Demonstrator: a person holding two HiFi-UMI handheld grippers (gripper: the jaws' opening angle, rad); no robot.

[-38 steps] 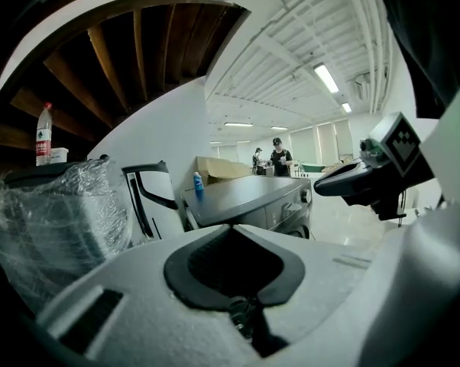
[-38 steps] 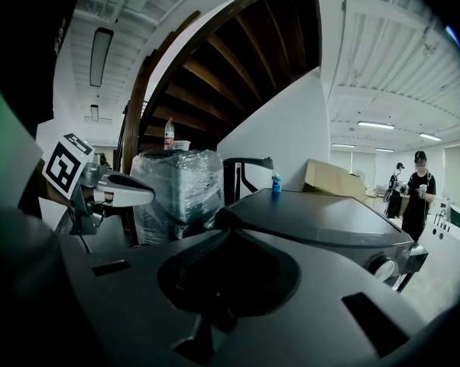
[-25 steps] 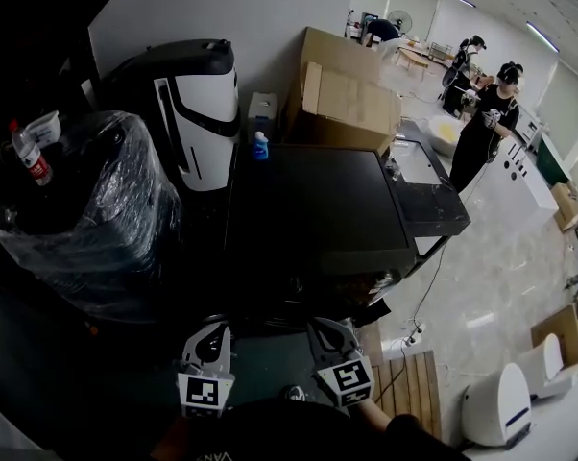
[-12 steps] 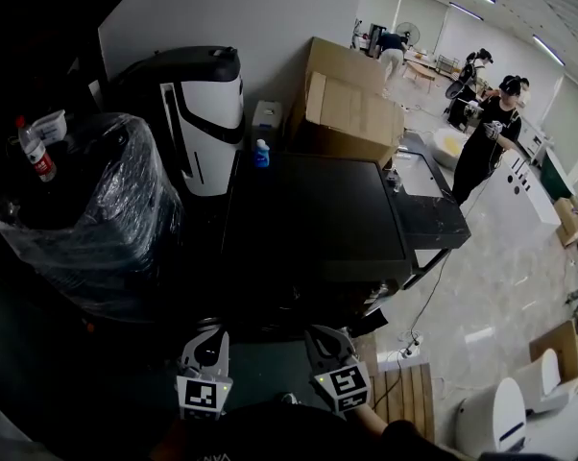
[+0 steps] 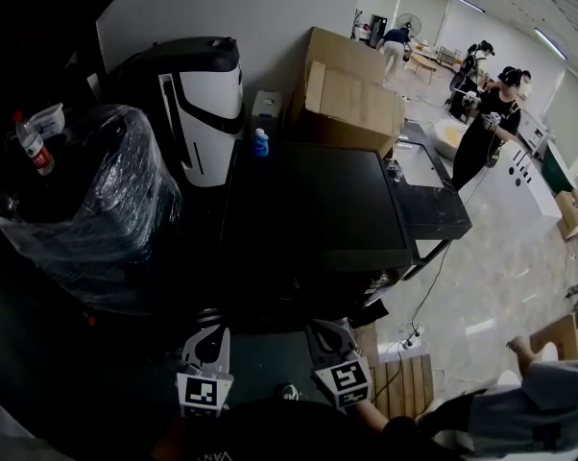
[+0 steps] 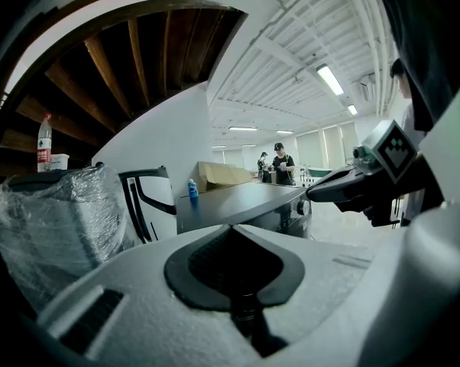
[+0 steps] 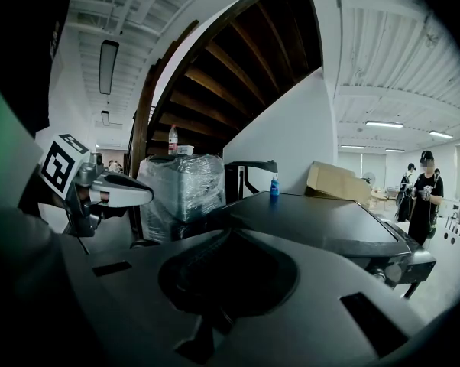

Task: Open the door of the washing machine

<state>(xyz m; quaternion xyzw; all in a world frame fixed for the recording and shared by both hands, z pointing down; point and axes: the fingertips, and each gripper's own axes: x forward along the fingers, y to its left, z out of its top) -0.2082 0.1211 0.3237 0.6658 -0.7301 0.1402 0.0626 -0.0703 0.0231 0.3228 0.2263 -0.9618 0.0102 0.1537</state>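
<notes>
The washing machine point(image 5: 313, 205) is a black box with a flat dark top, standing in the middle of the head view. Its front face lies in shadow and I cannot make out the door. Both grippers hover side by side just in front of it, near the bottom of the picture. My left gripper point(image 5: 208, 327) is shut with nothing in it, and so is my right gripper point(image 5: 329, 332). In the left gripper view the shut jaws point(image 6: 231, 232) point at the machine's top point(image 6: 238, 199). The right gripper view shows its shut jaws point(image 7: 228, 239) below the machine's top point(image 7: 314, 220).
A plastic-wrapped bundle point(image 5: 87, 200) and a white-and-black appliance point(image 5: 201, 94) stand left of the machine. Cardboard boxes point(image 5: 351, 94) and a blue bottle point(image 5: 260, 144) sit behind it. A wooden pallet point(image 5: 404, 384) lies lower right, beside a person's arm point(image 5: 534, 411). People stand far back.
A person's arm has come into the head view at the lower right. Both grippers have stayed where they were, still shut.
</notes>
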